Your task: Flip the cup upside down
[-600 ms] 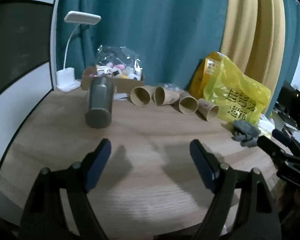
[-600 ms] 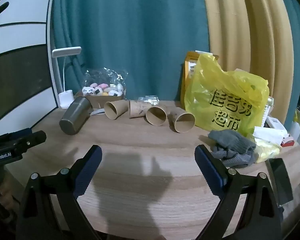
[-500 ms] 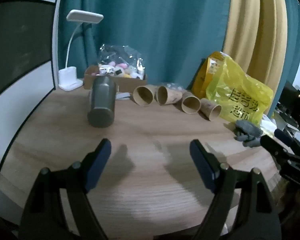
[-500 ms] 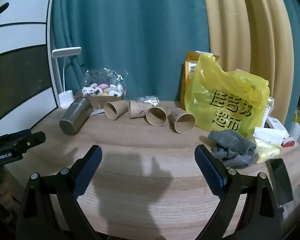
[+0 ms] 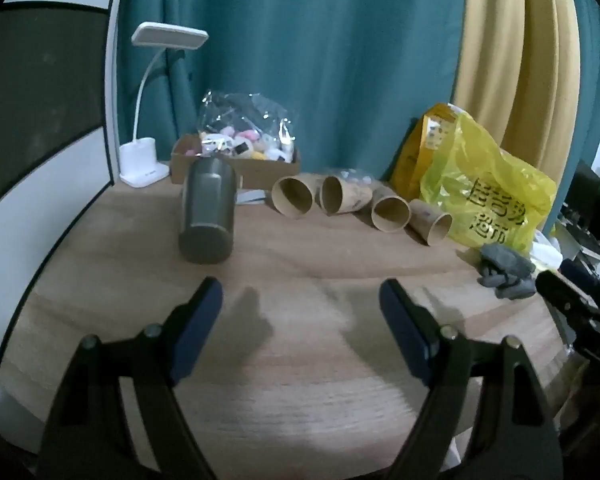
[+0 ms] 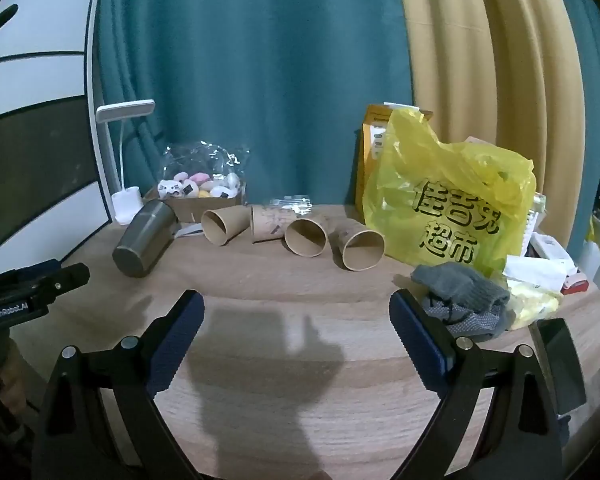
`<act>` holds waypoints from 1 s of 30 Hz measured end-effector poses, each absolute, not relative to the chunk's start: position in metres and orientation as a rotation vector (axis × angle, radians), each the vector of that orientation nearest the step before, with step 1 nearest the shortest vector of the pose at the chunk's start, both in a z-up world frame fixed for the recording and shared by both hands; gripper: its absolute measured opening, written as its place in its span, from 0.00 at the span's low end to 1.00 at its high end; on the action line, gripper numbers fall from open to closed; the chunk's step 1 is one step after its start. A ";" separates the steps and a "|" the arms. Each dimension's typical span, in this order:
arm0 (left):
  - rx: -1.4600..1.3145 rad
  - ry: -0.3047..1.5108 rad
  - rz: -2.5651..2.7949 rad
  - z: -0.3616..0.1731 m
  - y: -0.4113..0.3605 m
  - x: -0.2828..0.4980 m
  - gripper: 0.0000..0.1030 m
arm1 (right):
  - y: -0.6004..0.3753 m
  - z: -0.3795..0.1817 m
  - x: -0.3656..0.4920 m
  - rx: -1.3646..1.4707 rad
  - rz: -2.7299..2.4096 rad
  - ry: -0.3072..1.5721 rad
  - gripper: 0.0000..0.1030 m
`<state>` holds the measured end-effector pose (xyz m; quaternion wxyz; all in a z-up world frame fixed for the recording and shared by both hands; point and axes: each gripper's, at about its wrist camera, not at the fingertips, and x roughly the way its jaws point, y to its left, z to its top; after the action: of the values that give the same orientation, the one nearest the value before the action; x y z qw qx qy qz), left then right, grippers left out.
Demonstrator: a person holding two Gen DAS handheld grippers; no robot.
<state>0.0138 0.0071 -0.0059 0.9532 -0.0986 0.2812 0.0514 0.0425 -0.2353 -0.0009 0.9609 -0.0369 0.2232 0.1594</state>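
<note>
A grey metal cup (image 5: 208, 212) lies on its side on the wooden table (image 5: 300, 360), its closed base toward me, ahead and left of my left gripper (image 5: 300, 300). That gripper is open and empty, a short way in front of the cup. The cup also shows in the right wrist view (image 6: 146, 240) at the far left. My right gripper (image 6: 296, 312) is open and empty over the table's middle. Several brown paper cups (image 5: 292, 196) lie on their sides in a row behind; they also show in the right wrist view (image 6: 306, 236).
A white desk lamp (image 5: 144, 160) and a cardboard box of small toys (image 5: 240, 156) stand at the back left. A yellow plastic bag (image 6: 452, 200) and grey gloves (image 6: 460, 296) sit at the right, with a dark phone (image 6: 556, 360) near the right edge. Curtains hang behind.
The left gripper has drifted slightly, so the metal cup sits a little further right and higher in its view. The right gripper has not visibly moved. Both stay open.
</note>
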 end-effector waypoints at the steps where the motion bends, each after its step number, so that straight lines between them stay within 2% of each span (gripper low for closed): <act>1: -0.200 0.572 0.103 -0.005 0.007 0.015 0.80 | -0.236 -0.001 0.043 -0.075 0.322 0.451 0.93; 30: -0.193 0.538 0.072 0.012 0.005 0.015 0.80 | -0.234 -0.003 0.049 -0.074 0.323 0.462 0.93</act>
<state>0.0153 0.0053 0.0122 0.9588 -0.0949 0.2652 0.0357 0.0489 -0.2341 -0.0030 0.9599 -0.0364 0.2279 0.1594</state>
